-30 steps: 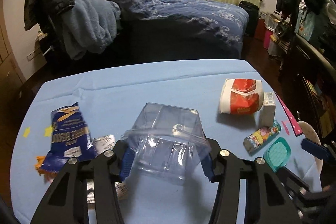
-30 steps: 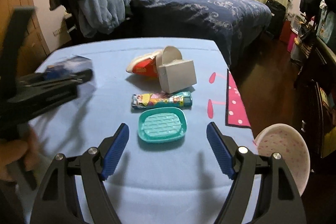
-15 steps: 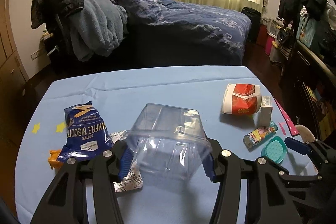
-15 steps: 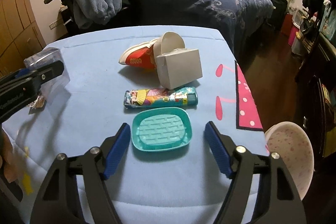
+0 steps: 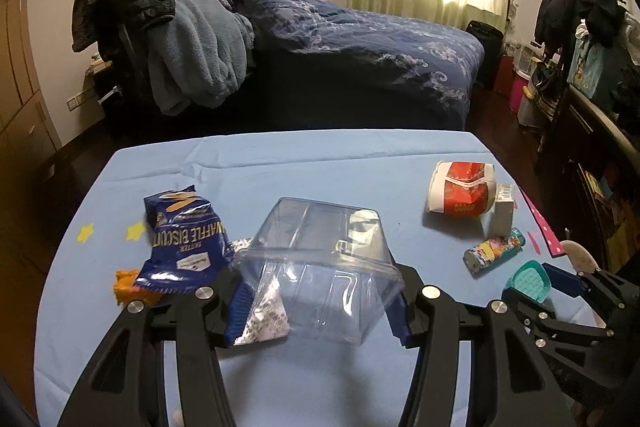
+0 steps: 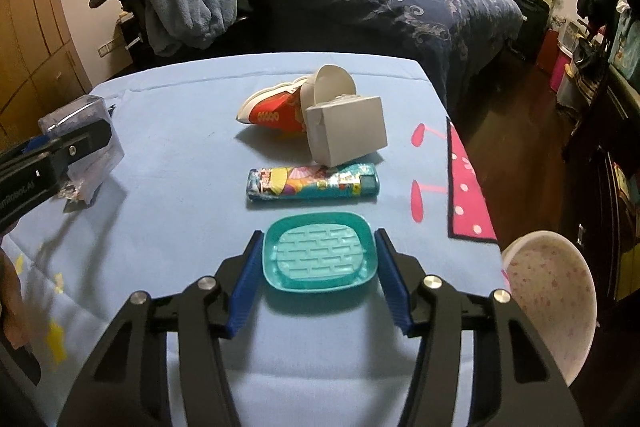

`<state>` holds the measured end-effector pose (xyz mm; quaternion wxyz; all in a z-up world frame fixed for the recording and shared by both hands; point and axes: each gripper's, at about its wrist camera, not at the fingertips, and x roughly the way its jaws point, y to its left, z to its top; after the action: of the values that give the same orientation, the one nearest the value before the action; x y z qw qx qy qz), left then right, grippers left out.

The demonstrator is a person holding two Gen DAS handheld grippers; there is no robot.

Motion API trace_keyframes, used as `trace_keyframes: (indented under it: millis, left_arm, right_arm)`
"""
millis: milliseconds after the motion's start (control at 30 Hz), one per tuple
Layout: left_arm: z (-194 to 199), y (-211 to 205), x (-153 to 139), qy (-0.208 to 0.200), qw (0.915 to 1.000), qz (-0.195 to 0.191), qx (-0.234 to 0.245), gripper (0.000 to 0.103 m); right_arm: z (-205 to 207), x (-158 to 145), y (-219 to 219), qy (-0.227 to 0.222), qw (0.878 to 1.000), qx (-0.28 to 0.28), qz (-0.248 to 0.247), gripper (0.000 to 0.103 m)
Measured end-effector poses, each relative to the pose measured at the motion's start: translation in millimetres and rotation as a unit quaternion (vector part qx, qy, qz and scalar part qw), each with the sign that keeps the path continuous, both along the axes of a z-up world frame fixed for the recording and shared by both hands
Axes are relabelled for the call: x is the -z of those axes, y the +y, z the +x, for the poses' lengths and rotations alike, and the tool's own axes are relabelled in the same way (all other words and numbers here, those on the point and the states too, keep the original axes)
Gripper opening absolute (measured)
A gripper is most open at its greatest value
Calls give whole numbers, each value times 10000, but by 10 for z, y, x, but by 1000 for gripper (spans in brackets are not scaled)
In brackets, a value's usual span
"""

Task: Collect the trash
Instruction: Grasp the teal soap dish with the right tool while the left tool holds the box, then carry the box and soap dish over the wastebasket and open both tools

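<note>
Clear plastic tub (image 5: pixel 320 267) in left claw (image 5: pixel 318 301) — right claw (image 6: pixel 318 283) astride teal soap dish (image 6: pixel 320 257).

Both cams sit low over the near end of the table (image 5: pixel 280 163), facing the far bed (image 5: pixel 360 39). Left one's further left. Both catch the teal dish (image 6: pixel 319 259) (right one's much closer).

My table (image 6: pixel 192 131), under its pale blue cloth, carries a teal soap dish (image 6: pixel 319 257) near the front edge; just behind the dish lies a colourful tube (image 6: pixel 312 183), and behind that a white box (image 6: pixel 347 135) leaning on a crushed red paper cup (image 6: pixel 276 109). Far left of the dish lie a blue biscuit bag (image 5: pixel 186 243), a foil wrapper (image 5: pixel 262 315) and an orange scrap (image 5: pixel 126 283).
</note>
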<state>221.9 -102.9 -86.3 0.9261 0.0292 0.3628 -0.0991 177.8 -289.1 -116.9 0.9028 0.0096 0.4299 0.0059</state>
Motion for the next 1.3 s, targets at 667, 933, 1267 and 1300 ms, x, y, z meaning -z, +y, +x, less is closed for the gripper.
trace_keyframes:
  millis: [667,933,1267,1300]
  left_arm:
    - [-832,-777,-433,-342,9908,-354,1261,56]
    - [-1010,-1494,-415,-343,9782,-244,2032,57]
    - [-1074,-2293,-267,-207,9640,-120,2647,57]
    - [-1078,-2350,-255,-199,9629,-113,2690,57]
  right_arm:
    - [-1239,-357,-764,-551,9945,856,245,55]
    - [-1580,-340,-1425,-629,9839,1655,240,55]
    - [-1779,-187,-2034,-619,9695,2350,309,55]
    - [-1778,-168,-2059,-613,9688,2384,305,55]
